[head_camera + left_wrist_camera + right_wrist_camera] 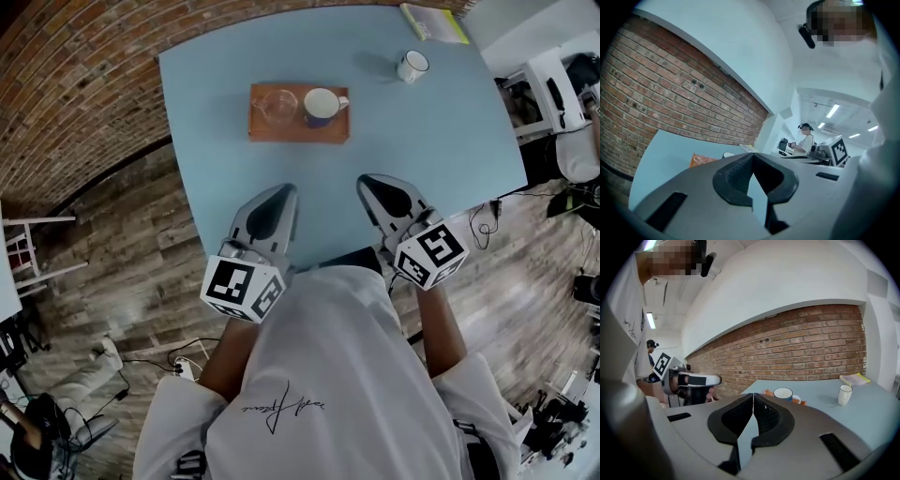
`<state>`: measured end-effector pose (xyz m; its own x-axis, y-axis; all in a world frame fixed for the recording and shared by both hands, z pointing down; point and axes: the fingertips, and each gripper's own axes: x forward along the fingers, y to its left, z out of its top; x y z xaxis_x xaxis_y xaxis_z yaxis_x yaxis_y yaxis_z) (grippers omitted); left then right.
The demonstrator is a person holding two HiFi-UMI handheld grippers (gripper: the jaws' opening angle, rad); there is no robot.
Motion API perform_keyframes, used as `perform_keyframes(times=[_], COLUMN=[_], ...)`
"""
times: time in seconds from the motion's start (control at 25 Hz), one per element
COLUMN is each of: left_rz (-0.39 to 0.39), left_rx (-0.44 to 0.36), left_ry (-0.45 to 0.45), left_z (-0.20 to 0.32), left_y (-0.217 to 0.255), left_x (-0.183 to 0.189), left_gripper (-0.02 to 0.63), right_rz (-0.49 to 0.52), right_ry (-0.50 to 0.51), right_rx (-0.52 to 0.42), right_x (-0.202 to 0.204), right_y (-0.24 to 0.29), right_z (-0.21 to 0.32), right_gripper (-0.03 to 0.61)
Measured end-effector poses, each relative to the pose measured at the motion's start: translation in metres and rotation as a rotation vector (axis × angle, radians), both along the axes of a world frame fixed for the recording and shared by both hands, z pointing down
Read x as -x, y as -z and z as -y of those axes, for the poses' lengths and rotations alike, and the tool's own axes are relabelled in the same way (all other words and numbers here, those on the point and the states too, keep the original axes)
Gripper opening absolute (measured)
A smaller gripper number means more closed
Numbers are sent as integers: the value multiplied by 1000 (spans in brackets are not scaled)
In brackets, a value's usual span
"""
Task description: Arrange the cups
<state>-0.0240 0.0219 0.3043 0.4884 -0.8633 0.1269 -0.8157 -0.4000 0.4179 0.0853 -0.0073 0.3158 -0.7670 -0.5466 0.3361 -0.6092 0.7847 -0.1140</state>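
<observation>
The pale blue worktop (441, 141) fills the middle of the head view. Over its near edge hang the left gripper (284, 190) and the right gripper (368, 180), each with its fingers clenched on nothing. Farther in lies a wooden tray (300, 135) carrying a glass cup (277, 105) beside a blue mug (322, 105). A yellow-edged book (434, 22) lies at the far edge. A white mug (412, 66) stands near it, apart from the tray.
</observation>
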Motion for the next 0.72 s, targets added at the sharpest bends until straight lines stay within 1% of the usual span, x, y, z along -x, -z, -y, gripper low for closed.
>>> perform_keyframes(times=[0.2,0.36,0.48,0.56,0.72], left_rz=[9,-33,-14,-13,-72], left_rx=[5,23,26,35,68], left_ry=[-3,12,34,34,35], left_z=[10,23,32,39,48], left_y=[-3,-5,-9,-11,-14], left_x=[0,1,2,0,-5], left_gripper=[9,9,9,9,9], right_rz=[-63,-108,-143,-178,-249], right_ry=[79,147,192,219,269], right_rx=[-46,-59,-61,-74,-91], right_x=[2,3,7,8,7], right_y=[-8,-13,-18,-23,-38], right_z=[28,52,68,79,97], right_gripper=[21,23,23,23,23])
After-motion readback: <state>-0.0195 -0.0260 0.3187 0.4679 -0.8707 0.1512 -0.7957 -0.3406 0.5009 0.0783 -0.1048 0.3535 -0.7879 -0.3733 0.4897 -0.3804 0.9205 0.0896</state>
